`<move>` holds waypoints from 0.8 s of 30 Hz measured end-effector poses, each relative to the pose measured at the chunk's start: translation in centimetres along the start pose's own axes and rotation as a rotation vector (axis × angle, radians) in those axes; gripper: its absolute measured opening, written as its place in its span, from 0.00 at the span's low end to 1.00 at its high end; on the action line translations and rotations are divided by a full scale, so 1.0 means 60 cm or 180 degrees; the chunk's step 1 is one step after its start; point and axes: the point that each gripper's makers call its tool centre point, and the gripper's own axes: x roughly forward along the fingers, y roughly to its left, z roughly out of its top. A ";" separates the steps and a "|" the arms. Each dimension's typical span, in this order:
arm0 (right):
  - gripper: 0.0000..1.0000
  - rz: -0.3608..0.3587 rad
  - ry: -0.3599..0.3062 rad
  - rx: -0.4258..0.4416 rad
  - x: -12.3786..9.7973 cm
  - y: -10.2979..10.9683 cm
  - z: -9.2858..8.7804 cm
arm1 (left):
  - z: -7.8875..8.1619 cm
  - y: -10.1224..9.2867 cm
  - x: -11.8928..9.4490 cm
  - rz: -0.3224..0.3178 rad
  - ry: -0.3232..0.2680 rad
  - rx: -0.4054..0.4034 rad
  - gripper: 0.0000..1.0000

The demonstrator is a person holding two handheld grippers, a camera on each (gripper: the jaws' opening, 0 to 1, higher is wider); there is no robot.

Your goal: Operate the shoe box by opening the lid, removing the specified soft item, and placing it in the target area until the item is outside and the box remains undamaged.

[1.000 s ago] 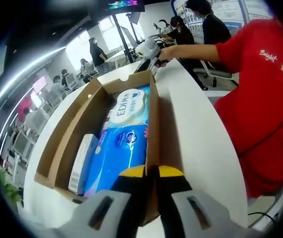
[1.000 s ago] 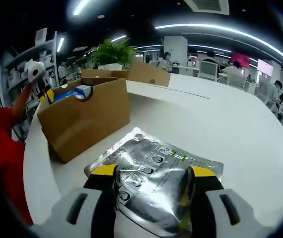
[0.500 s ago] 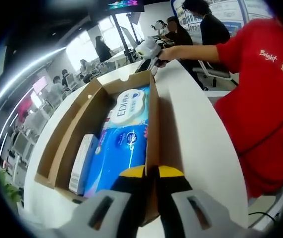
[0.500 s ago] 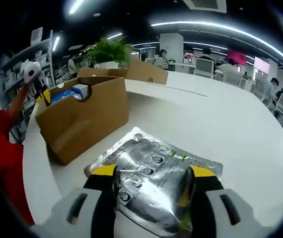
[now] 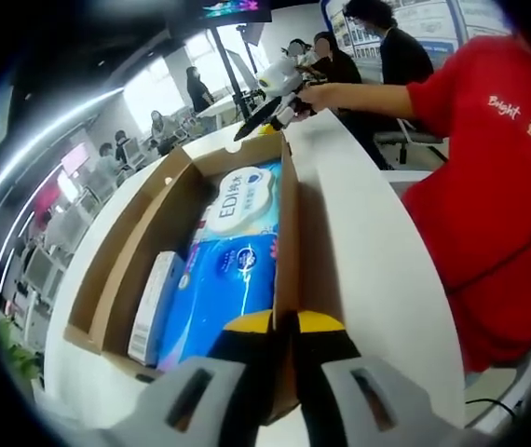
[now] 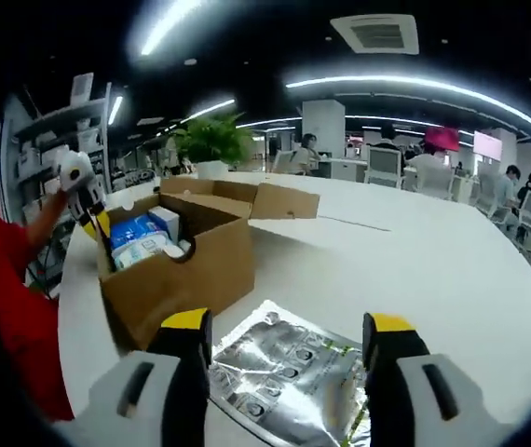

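Note:
An open cardboard shoe box (image 5: 290,233) lies on the white table. Inside it are a blue soft pack (image 5: 233,270), a white and blue pack (image 5: 247,200) and a small white carton (image 5: 154,303). My left gripper (image 5: 284,326) is shut on the box's side wall, which runs between its yellow-tipped jaws. In the right gripper view, my right gripper (image 6: 289,340) is open above a silver foil pouch (image 6: 289,372) that lies flat on the table, apart from the box (image 6: 191,279). The right gripper (image 5: 247,128) hangs beyond the box's far end in the left gripper view.
The box's lid (image 6: 275,200) is folded back onto the table (image 6: 415,270). A person in a red shirt (image 5: 489,186) stands at the table's edge. A potted plant (image 6: 211,140) stands behind the box. Other people sit at desks farther off.
My right gripper has opened wider and lifted off the silver pouch, which stays on the table. My left gripper has not moved from the box wall.

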 end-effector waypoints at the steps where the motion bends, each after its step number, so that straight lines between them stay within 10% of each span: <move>1: 0.61 0.0095 -0.0089 0.0040 -0.002 0.009 0.013 | 0.001 0.001 0.000 -0.0006 0.0006 -0.0010 0.07; 8: 0.43 0.0319 -0.0174 -0.0341 -0.002 0.037 0.075 | 0.005 -0.001 0.002 -0.0091 0.0057 -0.0094 0.06; 12: 0.55 0.0570 -0.0066 -0.0473 0.008 0.081 0.106 | 0.004 -0.002 0.003 -0.0154 0.0093 -0.0161 0.05; 18: 0.70 0.0824 0.0249 -0.0847 0.028 0.150 0.112 | 0.007 -0.006 0.001 -0.0141 0.0080 -0.0145 0.05; 24: 0.54 0.1130 0.0376 -0.0998 0.044 0.188 0.110 | 0.006 -0.006 0.000 -0.0135 0.0080 -0.0138 0.05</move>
